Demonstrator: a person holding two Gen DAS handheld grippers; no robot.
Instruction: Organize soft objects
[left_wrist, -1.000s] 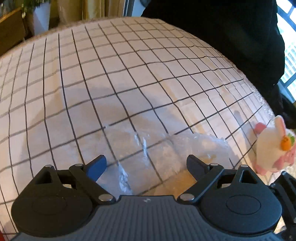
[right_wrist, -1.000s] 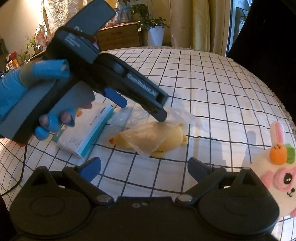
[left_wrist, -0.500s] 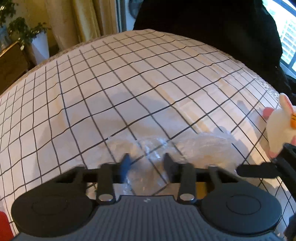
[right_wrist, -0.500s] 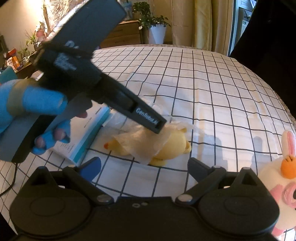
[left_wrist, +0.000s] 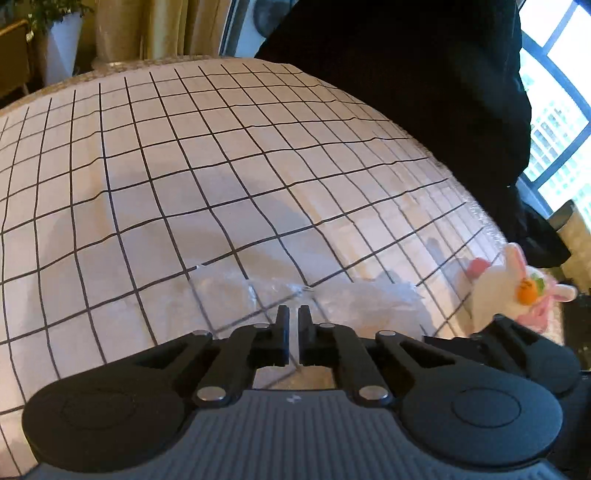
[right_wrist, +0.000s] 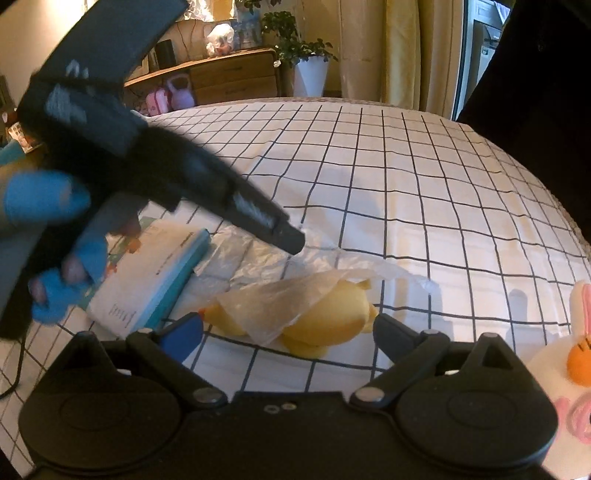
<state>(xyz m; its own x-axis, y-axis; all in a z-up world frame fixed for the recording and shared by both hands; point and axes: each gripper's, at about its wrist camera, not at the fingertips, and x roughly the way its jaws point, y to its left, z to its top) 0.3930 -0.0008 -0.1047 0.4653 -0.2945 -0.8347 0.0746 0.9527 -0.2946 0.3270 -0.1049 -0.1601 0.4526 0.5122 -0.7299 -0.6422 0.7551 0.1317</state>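
Left gripper (left_wrist: 291, 321) is pinched on the plastic bag (right_wrist: 295, 295); it's best lifted slowly, right gripper (right_wrist: 288, 325) spread, duck plush (right_wrist: 332, 317) between.

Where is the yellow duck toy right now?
In the right wrist view the yellow duck toy lies on the checked tablecloth just ahead of the right gripper, partly under the clear plastic bag, right of the book.

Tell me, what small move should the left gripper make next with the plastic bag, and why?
Probably lift the bag a little. The left gripper has just closed its jaws on the bag's edge, and the film drapes over the yellow duck. A small lift would likely open the mouth, so the open right gripper can reach the duck.
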